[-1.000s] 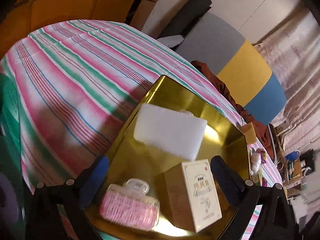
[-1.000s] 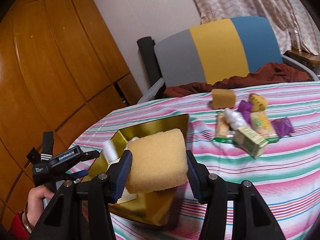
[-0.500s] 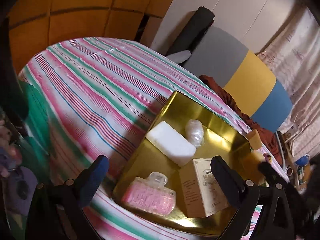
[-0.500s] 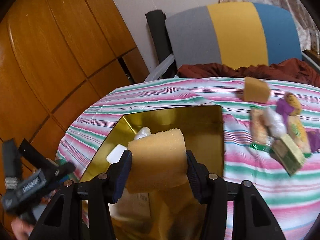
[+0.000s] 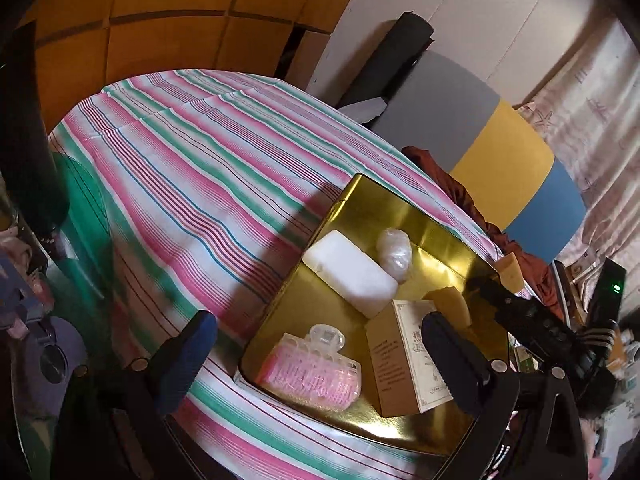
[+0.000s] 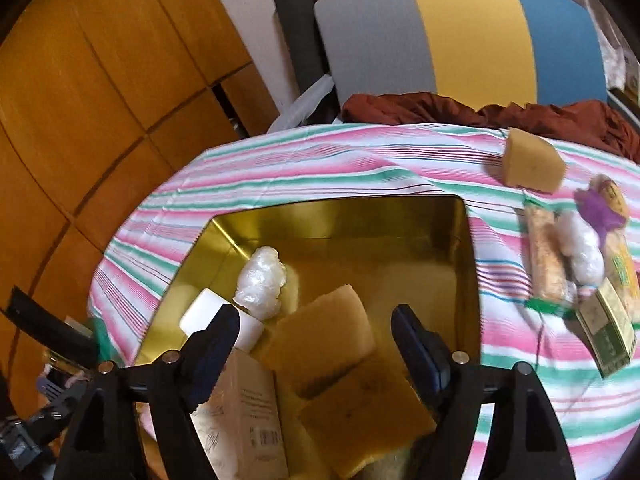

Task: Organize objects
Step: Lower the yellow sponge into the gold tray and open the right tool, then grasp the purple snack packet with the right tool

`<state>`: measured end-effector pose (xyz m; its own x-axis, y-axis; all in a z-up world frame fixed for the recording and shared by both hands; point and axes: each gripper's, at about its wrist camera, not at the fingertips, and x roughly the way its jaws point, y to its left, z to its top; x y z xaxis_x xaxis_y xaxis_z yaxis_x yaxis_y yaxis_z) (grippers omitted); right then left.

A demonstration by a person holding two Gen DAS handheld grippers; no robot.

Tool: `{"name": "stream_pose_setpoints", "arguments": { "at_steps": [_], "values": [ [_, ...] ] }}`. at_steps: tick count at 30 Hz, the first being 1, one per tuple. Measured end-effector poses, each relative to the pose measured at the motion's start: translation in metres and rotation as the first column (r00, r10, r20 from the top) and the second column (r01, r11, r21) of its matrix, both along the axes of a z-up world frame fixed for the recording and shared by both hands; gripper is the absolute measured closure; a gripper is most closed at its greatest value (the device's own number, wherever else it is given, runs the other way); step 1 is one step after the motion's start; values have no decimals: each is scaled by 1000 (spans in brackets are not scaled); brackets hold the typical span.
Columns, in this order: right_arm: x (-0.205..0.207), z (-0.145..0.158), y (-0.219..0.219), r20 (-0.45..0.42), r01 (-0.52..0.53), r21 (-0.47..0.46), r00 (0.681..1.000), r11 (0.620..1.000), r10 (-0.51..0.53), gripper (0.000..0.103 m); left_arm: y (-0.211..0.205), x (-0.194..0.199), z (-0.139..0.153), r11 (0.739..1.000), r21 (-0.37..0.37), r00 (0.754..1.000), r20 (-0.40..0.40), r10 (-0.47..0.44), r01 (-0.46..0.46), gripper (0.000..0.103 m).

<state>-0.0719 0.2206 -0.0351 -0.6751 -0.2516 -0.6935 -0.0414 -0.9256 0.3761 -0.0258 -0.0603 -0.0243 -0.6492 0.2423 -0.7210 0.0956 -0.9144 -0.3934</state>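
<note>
The right hand-held gripper (image 6: 316, 344) hung spread above the tan rectangular foam sponge (image 6: 320, 344), which lay inside the shiny gold metal tray (image 6: 466, 240) near the worktop's left edge. The left hand-held gripper (image 5: 316, 356) was spread and empty. Judging from its tilt against the cream cardboard box (image 6: 248, 412), the sponge could spring or topple out of place.

The square gold metal tray (image 6: 466, 248) has a glossy, mirror-like finish and reflects the things inside it. The yellow-brown foam sponge (image 6: 324, 336) in it looks matt, porous and rough. The white rectangular block (image 5: 352, 272) looks smooth and matt. The small white bundle in clear crinkled plastic film (image 6: 262, 280) is shiny. The beige cardboard box (image 5: 404, 356) has a matt paper surface with print. The pink ribbed item in a clear plastic case (image 5: 316, 376) is glossy. The striped pink, green and white cloth (image 5: 192, 184) is soft woven fabric, matt. The orange-brown wooden panels (image 6: 80, 80) look smooth with a slight sheen.
</note>
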Motion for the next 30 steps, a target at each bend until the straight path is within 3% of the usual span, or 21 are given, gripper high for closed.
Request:
{"name": "stream_pose_setpoints", "arguments": {
  "at_steps": [8, 17, 21, 24, 30],
  "values": [
    [37, 4, 31, -23, 79, -13, 997, 997, -79, 23, 32, 11, -8, 996, -41, 997, 14, -80, 81, 0],
    [85, 3, 73, -66, 190, 38, 980, 981, -187, 23, 75, 37, -2, 980, -51, 981, -18, -193, 192, 0],
    [114, -8, 109, -66, 291, 65, 956, 955, -286, 23, 100, 47, 1, 966, -54, 967, -26, -254, 253, 0],
    [137, -23, 142, -37, 400, 99, 917, 911, -398, 23, 125, 56, 0, 946, -72, 947, -22, -319, 317, 0],
    [157, -39, 205, -17, 528, 122, 847, 840, -531, 23, 181, 78, 1, 877, -120, 882, -19, -471, 466, 0]
  ]
}}
